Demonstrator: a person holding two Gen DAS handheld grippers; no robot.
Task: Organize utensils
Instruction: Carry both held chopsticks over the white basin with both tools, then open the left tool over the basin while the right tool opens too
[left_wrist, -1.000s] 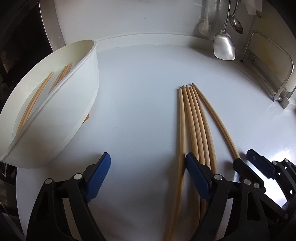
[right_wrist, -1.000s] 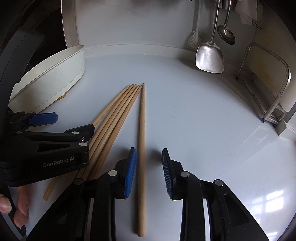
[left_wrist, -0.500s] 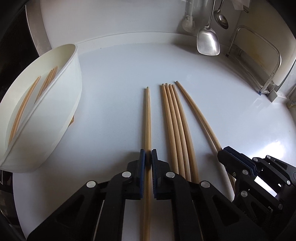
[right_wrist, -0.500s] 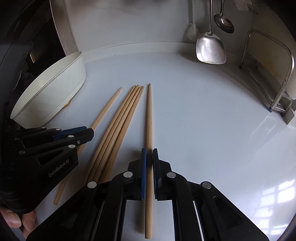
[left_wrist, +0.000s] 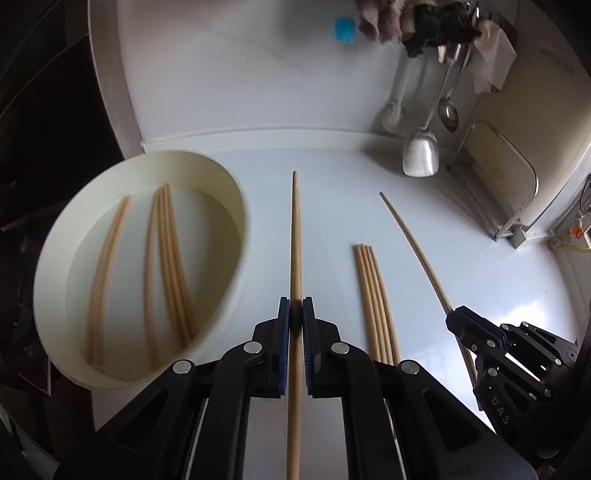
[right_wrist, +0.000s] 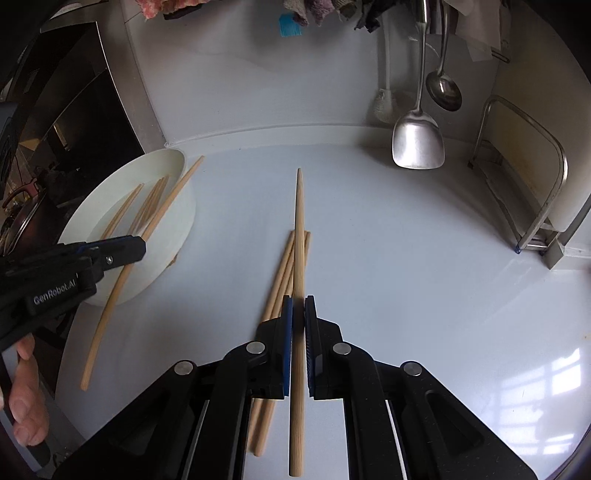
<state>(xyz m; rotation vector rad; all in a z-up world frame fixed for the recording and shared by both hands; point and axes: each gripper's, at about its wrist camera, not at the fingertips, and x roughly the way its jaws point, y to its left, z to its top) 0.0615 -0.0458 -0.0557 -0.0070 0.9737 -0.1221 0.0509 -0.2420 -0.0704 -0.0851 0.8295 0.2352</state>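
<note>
Above counter (left_wrist: 332, 177): grippers (left_wrist: 295, 317) tilted down, clamping chopsticks (left_wrist: 295, 240)

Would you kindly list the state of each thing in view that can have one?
Left gripper: shut on one chopstick, lifted.
Right gripper: shut on another chopstick, lifted.
Loose chopsticks: four lying together on the counter.
White bowl: holds several chopsticks.
Spatula: hanging at the wall.

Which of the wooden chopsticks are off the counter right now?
Two: one clamped in the left gripper, one chopstick in the right gripper. The bundle of four lies on the white counter; others rest in the white bowl.
</note>
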